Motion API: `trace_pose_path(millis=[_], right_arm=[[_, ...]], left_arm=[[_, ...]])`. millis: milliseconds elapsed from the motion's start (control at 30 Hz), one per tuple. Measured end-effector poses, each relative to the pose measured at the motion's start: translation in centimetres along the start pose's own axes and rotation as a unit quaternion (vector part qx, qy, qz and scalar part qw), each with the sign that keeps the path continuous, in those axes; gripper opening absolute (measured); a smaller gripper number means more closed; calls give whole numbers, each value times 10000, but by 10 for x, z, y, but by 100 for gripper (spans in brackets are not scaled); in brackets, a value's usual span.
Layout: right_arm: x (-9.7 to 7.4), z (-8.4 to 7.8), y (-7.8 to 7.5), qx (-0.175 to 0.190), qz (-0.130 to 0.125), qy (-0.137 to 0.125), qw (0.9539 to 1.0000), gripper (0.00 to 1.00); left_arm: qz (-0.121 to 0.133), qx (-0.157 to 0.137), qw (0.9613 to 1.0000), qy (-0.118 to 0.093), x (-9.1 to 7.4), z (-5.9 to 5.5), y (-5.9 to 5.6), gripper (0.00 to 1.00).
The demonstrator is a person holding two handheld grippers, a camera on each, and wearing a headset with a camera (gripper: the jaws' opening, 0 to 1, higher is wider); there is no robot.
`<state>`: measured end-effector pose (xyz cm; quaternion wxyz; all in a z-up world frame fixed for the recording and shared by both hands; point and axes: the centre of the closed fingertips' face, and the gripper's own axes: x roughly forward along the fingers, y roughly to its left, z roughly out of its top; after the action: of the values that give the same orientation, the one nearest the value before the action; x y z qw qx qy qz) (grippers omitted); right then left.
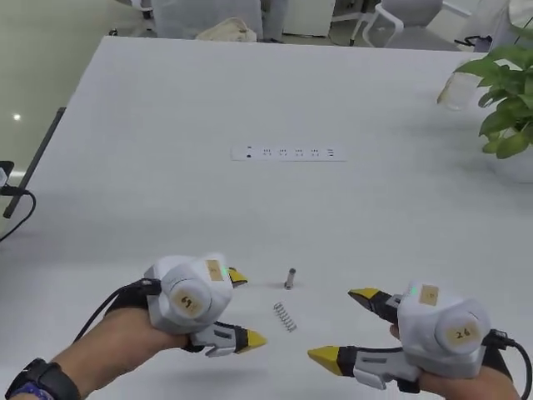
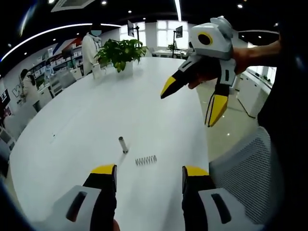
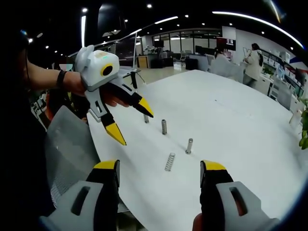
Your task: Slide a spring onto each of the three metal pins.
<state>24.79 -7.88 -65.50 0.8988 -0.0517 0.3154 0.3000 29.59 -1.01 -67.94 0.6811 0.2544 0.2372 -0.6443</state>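
Steel coil spring [image 1: 285,317] lies loose on white surface [image 1: 250,100], just beside short upright metal pin [image 1: 290,278]. Left gripper [image 1: 248,308] & right gripper [image 1: 337,323]: fingers [image 1: 250,339] wide open, empty. Step: pickup. Next: pinch spring, align w/ pin.

Bright, even overhead light washes the white table [image 1: 166,125] in the head view, casting only soft, faint shadows beneath the left gripper [image 1: 254,308] and right gripper [image 1: 333,323]. A small glare spot shines on the floor [image 1: 17,117]. In both gripper views, ceiling strips [image 2: 178,8] and spotlights [image 3: 84,9] glow against a dark ceiling. Straight lines bow strongly toward the edges, and the near jaws look slightly soft.
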Motion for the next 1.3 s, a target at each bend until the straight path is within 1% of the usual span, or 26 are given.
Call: trace_pose_path(millis=[100, 200, 267, 333, 433, 567, 800, 933, 1067, 1133, 1200, 1300], right_arm=[[-1, 1, 0, -5, -2, -15, 10000, 66], [-2, 1, 0, -3, -18, -16, 10000, 66], [-4, 1, 0, 31, -12, -22, 10000, 66], [-4, -1, -1, 35, -8, -9, 10000, 66], [-5, -4, 0, 37, 7, 19, 10000, 66], [-4, -6, 1, 54, 18, 34, 10000, 66], [-3, -6, 3, 87, 52, 39, 9999, 65], [-4, -7, 3, 79, 56, 67, 9999, 65], [-5, -6, 3, 83, 65, 66, 9999, 65], [-6, -7, 3, 88, 62, 77, 9999, 65], [-6, -7, 3, 103, 69, 80, 9999, 65], [-5, -8, 3, 123, 78, 86, 9999, 65]], left_arm=[[-54, 106, 9999, 43, 5, 1, 0, 48], [-108, 158, 9998, 52, 10, 3, -1, 47], [-127, 173, 9997, 68, 14, 3, 0, 46], [-200, 202, 9996, 77, 19, 3, -2, 45], [-298, 316, 9990, 142, 26, 2, -6, 44], [-395, 459, 9979, 229, 37, -1, -7, 42], [-526, 538, 9967, 306, 55, -3, -8, 38], [-577, 596, 9958, 376, 64, -6, -8, 34], [-643, 600, 9951, 449, 77, -12, -9, 34], [-652, 606, 9949, 481, 82, -14, -9, 34], [-655, 674, 9941, 535, 87, -18, -8, 36], [-673, 668, 9939, 557, 92, -21, -7, 35]])
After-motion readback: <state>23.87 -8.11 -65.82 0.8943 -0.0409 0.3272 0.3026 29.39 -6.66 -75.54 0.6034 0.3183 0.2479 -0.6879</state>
